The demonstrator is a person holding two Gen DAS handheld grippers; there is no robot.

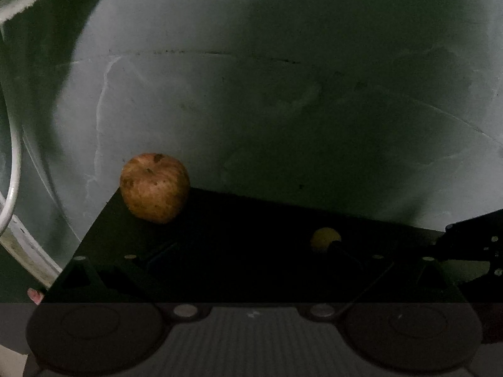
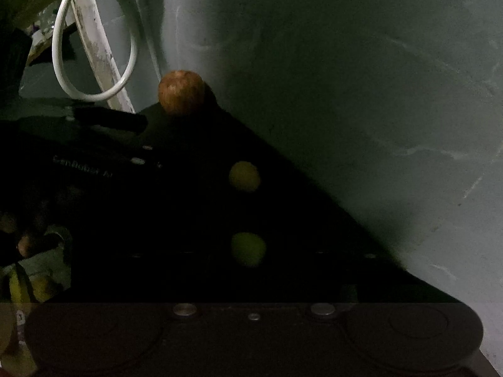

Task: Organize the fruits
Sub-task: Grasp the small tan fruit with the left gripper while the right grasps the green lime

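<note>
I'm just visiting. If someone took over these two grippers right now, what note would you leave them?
Left gripper: open, empty, facing the apple.
Right gripper: at a small green fruit; too dark to tell whether it grips.
Small yellow fruit: between apple and green fruit on the dark mat.
Done: nothing visibly sorted.
Left: all three fruits.
</note>
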